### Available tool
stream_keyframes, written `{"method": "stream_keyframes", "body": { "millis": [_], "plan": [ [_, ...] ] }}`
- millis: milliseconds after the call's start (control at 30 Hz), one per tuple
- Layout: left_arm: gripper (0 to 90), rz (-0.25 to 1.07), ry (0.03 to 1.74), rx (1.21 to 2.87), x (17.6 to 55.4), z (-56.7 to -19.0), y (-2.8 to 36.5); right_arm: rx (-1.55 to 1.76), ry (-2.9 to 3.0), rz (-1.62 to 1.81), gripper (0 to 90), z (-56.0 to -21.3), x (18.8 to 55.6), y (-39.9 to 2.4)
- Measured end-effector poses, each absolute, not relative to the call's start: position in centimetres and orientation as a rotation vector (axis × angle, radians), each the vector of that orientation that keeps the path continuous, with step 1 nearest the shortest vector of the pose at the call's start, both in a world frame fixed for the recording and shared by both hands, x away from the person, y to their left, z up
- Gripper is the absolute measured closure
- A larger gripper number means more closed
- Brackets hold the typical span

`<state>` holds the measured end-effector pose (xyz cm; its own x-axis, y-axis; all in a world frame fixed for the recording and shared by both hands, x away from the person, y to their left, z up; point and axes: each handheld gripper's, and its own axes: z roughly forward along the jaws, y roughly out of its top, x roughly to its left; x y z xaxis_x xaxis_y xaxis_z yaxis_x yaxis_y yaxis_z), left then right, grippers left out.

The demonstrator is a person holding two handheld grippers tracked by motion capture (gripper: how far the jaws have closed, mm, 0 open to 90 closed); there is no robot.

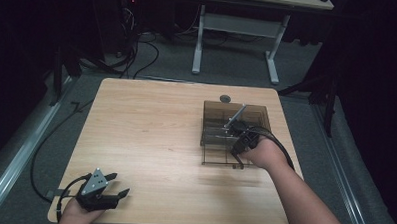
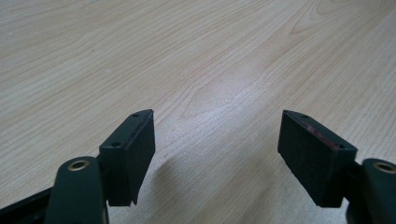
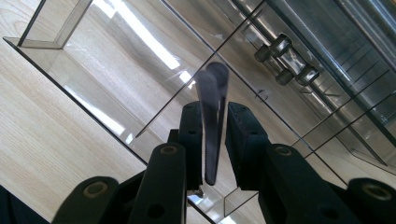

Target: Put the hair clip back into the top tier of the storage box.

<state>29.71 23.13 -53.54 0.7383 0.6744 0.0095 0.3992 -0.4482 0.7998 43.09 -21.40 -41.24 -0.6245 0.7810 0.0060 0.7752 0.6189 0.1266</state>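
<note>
My right gripper [image 3: 214, 140] clamps 1 slim metal utensil [image 3: 212, 121] (type unclear) over 1 clear divided organizer [image 1: 214, 117] at the table's [image 1: 150, 135] right. My left gripper [image 2: 217, 158] rests wide apart, holding nothing.

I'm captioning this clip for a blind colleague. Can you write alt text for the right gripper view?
The right gripper is shut on a thin grey utensil handle, seen edge-on between its two black jaws. Beyond it lies a clear smoky plastic organiser tray with dividers, resting on a pale wooden table.
</note>
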Motion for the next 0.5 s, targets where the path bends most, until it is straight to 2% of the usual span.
{"method": "stream_keyframes", "body": {
  "millis": [500],
  "plan": [
    [27.9,0.417,0.809,2.098,29.72,-53.53,23.12,1.365,2.775,0.193,77.7,-40.69,42.52,-21.69]
  ]
}}
